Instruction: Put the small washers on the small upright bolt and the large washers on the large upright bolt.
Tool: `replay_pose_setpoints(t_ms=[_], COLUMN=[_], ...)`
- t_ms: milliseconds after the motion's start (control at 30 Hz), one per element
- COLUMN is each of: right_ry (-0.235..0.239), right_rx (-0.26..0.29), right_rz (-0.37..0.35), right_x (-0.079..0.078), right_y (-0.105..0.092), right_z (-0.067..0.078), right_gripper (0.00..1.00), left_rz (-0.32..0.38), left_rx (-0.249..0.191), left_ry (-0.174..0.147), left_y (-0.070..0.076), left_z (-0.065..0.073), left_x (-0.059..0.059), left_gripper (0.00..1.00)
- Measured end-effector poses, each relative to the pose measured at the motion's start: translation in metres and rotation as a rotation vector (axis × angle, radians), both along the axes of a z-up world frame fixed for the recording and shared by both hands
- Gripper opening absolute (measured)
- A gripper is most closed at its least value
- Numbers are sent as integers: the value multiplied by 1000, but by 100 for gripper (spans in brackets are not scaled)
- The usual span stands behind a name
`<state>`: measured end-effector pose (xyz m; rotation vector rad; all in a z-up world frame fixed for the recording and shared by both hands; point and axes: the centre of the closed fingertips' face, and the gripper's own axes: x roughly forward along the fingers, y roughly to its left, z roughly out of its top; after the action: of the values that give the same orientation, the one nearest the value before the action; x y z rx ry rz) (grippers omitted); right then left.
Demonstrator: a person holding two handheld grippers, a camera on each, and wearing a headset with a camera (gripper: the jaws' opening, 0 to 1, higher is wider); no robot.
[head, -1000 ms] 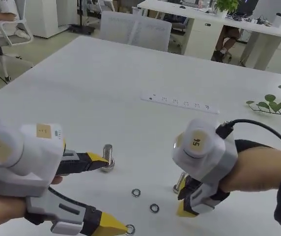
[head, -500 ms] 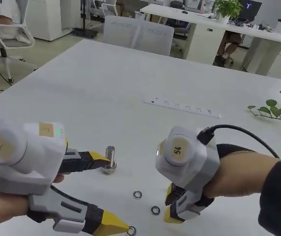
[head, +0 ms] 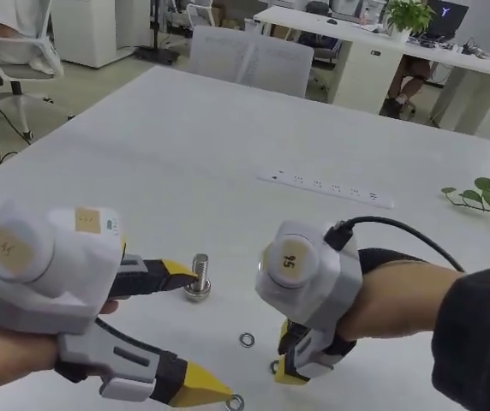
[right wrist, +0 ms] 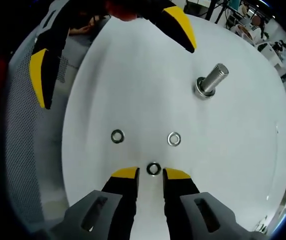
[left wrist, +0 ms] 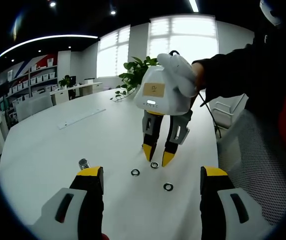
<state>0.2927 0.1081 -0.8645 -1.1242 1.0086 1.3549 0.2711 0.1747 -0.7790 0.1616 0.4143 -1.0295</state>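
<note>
An upright bolt (head: 199,276) with a washer at its base stands on the white table (head: 228,145). Three small washers lie loose near it: one (head: 247,340) in the middle, one (head: 235,402) by the table's near edge, and one (right wrist: 154,168) under my right gripper. My right gripper (right wrist: 151,174) points down at the table, open by a narrow gap, its yellow tips either side of that washer without touching it. My left gripper (head: 192,334) is wide open and holds nothing. Its upper tip is close to the bolt (left wrist: 84,163). The right gripper (left wrist: 157,156) hangs over the washers (left wrist: 135,172).
A white power strip (head: 326,188) lies across the table farther back. A green plant (head: 485,193) reaches in at the right edge. Chairs and desks stand beyond the table's far end. The other two washers (right wrist: 117,135) (right wrist: 173,139) lie ahead of the right jaws.
My right gripper has moved left and lower, over the washers, and now covers the second bolt that stood beside it. The left gripper has barely moved.
</note>
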Motion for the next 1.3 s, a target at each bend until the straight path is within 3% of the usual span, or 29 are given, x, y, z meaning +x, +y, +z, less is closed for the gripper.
replay_pose_setpoints(t_ms=[333,1300], right_ry=[12,-9], right_rx=[-21,-38], right_rz=[-9,5], right_x=[1,5], right_y=[-2,-3], right_z=[-8,-9], right_gripper=[21,14], left_rz=[0,2], left_rx=[-6,-7], left_ry=[-5,0], left_y=[0,-1], left_z=[2,1], left_x=[-1,0], left_gripper=[79,79])
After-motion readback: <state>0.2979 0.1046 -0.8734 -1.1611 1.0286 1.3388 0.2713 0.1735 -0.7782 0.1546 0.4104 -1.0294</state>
